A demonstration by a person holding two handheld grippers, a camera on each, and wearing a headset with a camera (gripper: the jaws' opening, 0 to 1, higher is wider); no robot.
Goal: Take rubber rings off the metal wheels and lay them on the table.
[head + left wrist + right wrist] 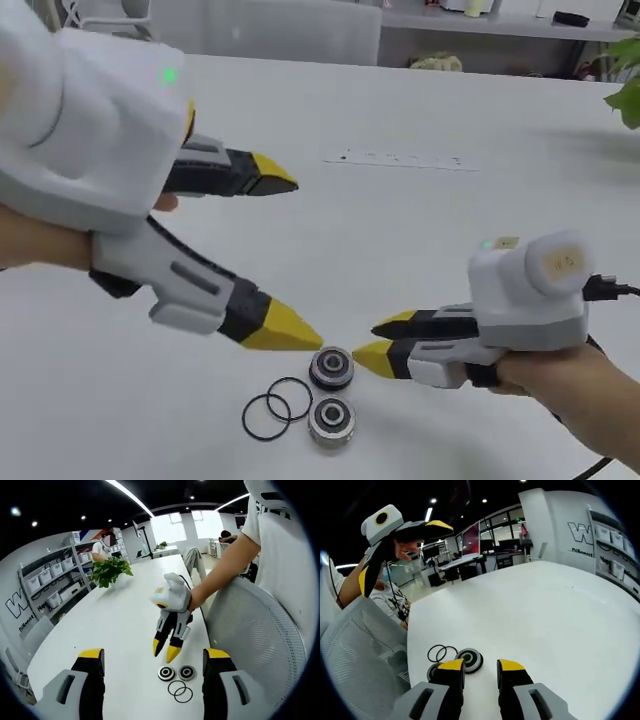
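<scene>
Two small metal wheels (331, 367) (331, 420) lie side by side near the table's front edge. Two loose black rubber rings (267, 417) overlap on the table just left of them. My left gripper (290, 258) hangs above and to the left, jaws wide open and empty. My right gripper (375, 342) comes in low from the right, its yellow tips narrowly open and close to the farther wheel without touching it. In the left gripper view the wheels (166, 673) and rings (179, 690) lie below the right gripper (164, 651). In the right gripper view a wheel (469, 660) sits just ahead of the jaws.
The white table (420, 230) stretches away, with a thin printed strip (400, 158) lying on it. A leafy plant (625, 85) stands at the far right edge. A mesh chair back (260, 640) is close behind the person. Shelves with bins (50, 580) line the room's side.
</scene>
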